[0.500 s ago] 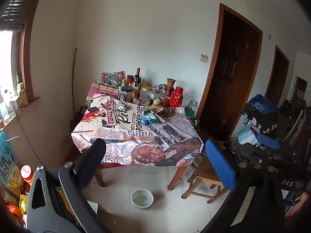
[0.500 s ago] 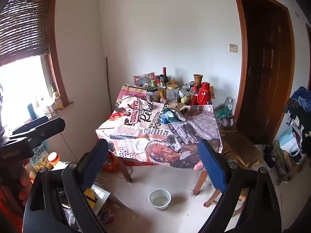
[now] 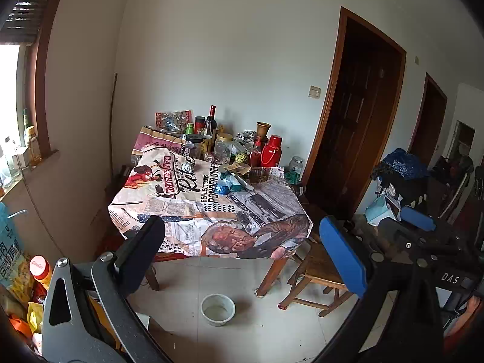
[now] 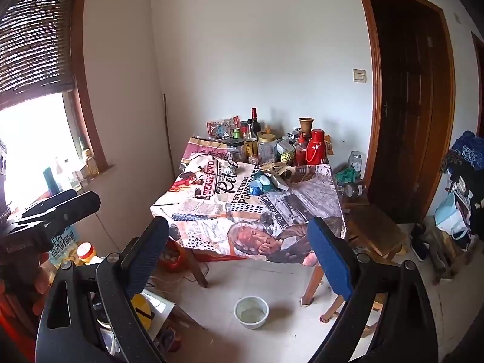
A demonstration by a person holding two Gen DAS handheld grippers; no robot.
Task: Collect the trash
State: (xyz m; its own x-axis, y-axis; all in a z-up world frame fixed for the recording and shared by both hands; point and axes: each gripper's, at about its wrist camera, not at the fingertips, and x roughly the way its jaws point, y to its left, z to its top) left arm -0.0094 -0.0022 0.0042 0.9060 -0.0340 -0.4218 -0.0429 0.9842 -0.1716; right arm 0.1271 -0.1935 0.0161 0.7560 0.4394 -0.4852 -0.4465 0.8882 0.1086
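A table (image 3: 169, 211) under a printed newspaper-style cloth stands against the far wall; it also shows in the right wrist view (image 4: 193, 208). On it lies a heap of crumpled blue-green wrappers (image 3: 231, 181) (image 4: 266, 183) and a small crumpled foil ball (image 3: 187, 168) (image 4: 231, 169). My left gripper (image 3: 242, 242) is open and empty, well short of the table. My right gripper (image 4: 239, 242) is open and empty, also well back. The right gripper shows at the right of the left wrist view (image 3: 417, 220).
Bottles, jars and a red flask (image 3: 272, 151) crowd the table's back. A white bowl (image 3: 217, 310) (image 4: 251, 311) sits on the tiled floor. A wooden stool (image 3: 320, 275) stands right of the table. Bags and clutter (image 3: 18, 260) lie under the window at left. Dark doors stand at right.
Both views have shifted only slightly; the table sits at almost the same place. Both grippers stay open.
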